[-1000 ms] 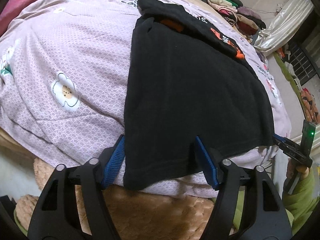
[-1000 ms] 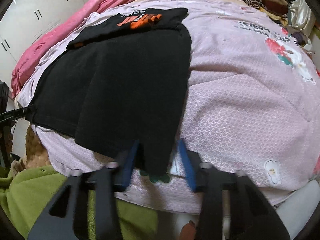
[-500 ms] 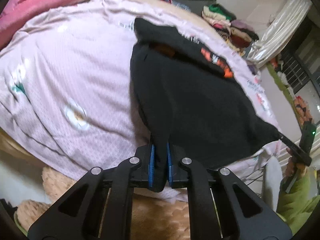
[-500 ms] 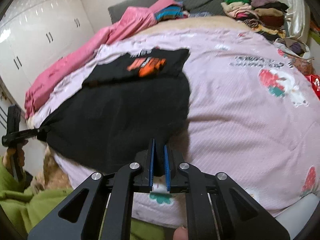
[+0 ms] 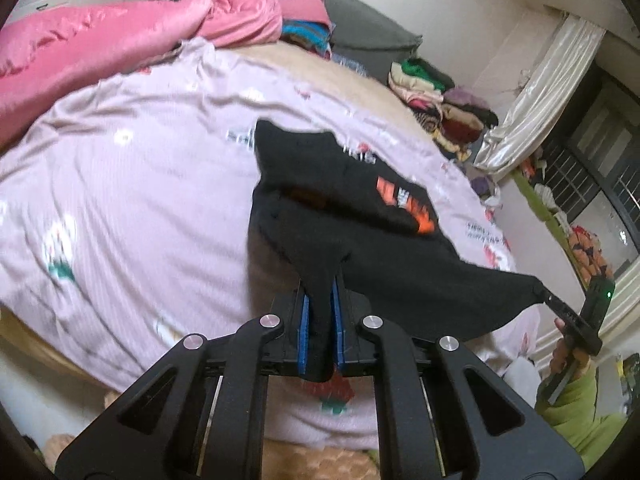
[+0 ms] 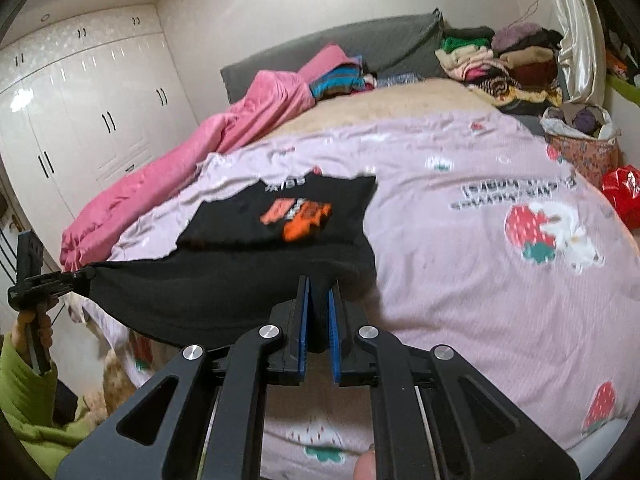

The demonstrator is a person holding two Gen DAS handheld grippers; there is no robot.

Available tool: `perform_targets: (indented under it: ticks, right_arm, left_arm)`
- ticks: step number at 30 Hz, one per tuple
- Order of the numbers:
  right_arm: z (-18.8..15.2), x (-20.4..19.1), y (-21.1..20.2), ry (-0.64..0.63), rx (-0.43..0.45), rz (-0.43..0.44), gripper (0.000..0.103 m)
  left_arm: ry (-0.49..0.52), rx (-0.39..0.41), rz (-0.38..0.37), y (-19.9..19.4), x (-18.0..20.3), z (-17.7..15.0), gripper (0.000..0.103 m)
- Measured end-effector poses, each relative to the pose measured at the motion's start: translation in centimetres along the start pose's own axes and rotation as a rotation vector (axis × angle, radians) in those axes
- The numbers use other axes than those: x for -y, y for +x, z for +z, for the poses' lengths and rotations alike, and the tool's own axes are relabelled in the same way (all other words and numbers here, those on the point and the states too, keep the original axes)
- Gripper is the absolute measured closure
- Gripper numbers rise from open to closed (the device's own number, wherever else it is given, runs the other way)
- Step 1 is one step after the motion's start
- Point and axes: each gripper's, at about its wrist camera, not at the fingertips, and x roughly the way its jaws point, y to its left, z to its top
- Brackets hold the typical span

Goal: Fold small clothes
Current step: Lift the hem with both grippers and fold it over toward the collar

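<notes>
A black garment (image 5: pixel 360 236) with an orange print (image 5: pixel 404 200) lies partly on the lilac bedspread (image 5: pixel 132 200). My left gripper (image 5: pixel 320 304) is shut on its near left hem corner. My right gripper (image 6: pixel 318 308) is shut on the near right hem corner of the garment (image 6: pixel 224 284). The hem is lifted and stretched taut between the two grippers above the bed's front edge. The far part with the print (image 6: pixel 296 216) rests flat on the bed. Each gripper also shows in the other view, the right one (image 5: pixel 560 304) and the left one (image 6: pixel 76 274).
A pink quilt (image 5: pixel 100 44) lies along the bed's left side. Stacks of folded clothes (image 6: pixel 500 60) sit at the headboard, with a bag of clothes (image 6: pixel 580 136) beside the bed. White wardrobes (image 6: pixel 80 112) stand at the left. A brown plush blanket (image 5: pixel 320 460) lies below the bed edge.
Both grippers have shut on the hem corners, then risen and drawn back, lifting the near half of the garment off the bed and pulling it taut.
</notes>
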Motion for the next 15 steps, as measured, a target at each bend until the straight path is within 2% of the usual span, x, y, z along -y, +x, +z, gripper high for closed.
perform_targets:
  ticks: [15]
  right_arm:
    - [4.3,-0.6,0.4,-0.029,0.098,-0.012,0.095]
  left_arm:
    - [-0.001,0.081,-0.003,0.2,0.6,4.2,0.100]
